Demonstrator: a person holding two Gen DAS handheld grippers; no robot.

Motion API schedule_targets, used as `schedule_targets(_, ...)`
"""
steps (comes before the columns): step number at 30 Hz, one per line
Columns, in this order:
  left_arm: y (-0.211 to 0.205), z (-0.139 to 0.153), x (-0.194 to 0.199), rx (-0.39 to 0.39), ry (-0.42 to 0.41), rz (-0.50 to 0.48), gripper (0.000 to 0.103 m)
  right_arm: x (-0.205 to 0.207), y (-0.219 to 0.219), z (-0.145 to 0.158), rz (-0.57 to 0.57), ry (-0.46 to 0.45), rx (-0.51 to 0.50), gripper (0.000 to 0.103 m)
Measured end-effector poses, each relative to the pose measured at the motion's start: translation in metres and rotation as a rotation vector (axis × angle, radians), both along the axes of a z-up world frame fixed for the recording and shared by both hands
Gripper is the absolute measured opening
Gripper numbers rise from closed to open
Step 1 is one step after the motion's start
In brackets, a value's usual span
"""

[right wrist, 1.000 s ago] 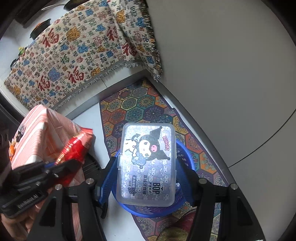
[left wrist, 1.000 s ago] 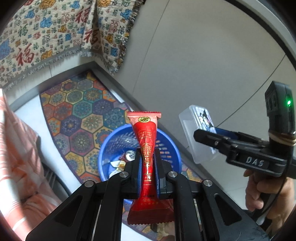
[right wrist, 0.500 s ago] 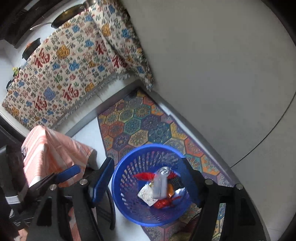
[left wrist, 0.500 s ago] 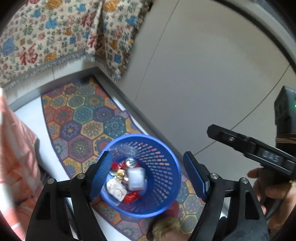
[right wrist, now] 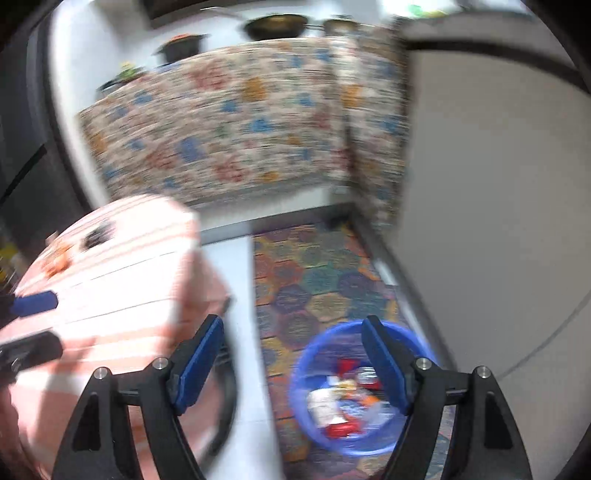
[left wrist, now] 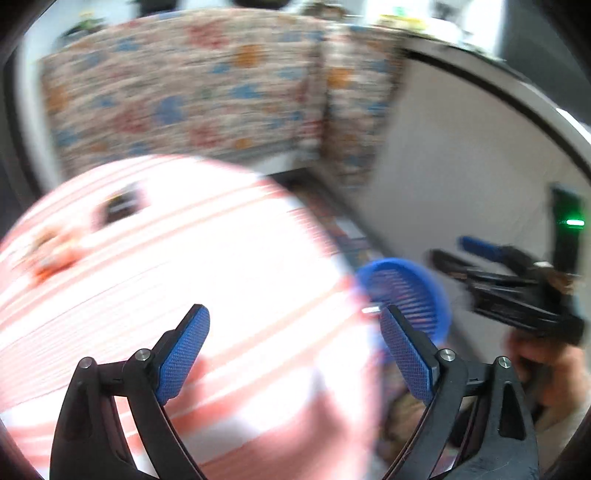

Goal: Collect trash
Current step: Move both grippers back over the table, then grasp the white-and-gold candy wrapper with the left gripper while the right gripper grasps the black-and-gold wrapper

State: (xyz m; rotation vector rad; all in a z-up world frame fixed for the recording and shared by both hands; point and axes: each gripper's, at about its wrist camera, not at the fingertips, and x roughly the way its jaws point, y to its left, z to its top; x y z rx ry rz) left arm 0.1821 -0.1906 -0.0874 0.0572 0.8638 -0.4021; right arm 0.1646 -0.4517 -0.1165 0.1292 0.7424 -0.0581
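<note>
Your left tongs (left wrist: 295,354) gape wide and empty above the pink striped surface (left wrist: 184,266). Your right tongs (right wrist: 291,354), equally spread and empty, hang above the blue basket (right wrist: 314,350) on the rug (right wrist: 314,273); only this view shows the trash (right wrist: 343,398) inside.

A pink-and-white striped cloth-covered surface (right wrist: 110,280) fills the lower left, with a small dark object (right wrist: 96,232) and a blurred orange thing (right wrist: 57,262) on it. Behind it hangs a cream patterned tapestry with blue and red motifs (right wrist: 236,129). A multicoloured hexagon-patterned rug (right wrist: 314,269) lies on the floor beside a plain white wall (right wrist: 491,184). Dark pots (right wrist: 275,26) stand above the tapestry.
</note>
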Motion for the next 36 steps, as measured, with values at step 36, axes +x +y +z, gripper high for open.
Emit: schedule_targets(36, 0.315, -0.073, 0.163, -0.015, 0.039, 0.441, 0.102, 0.174, 0.297, -0.059, 0.361, 0.185, -0.108, 0.103)
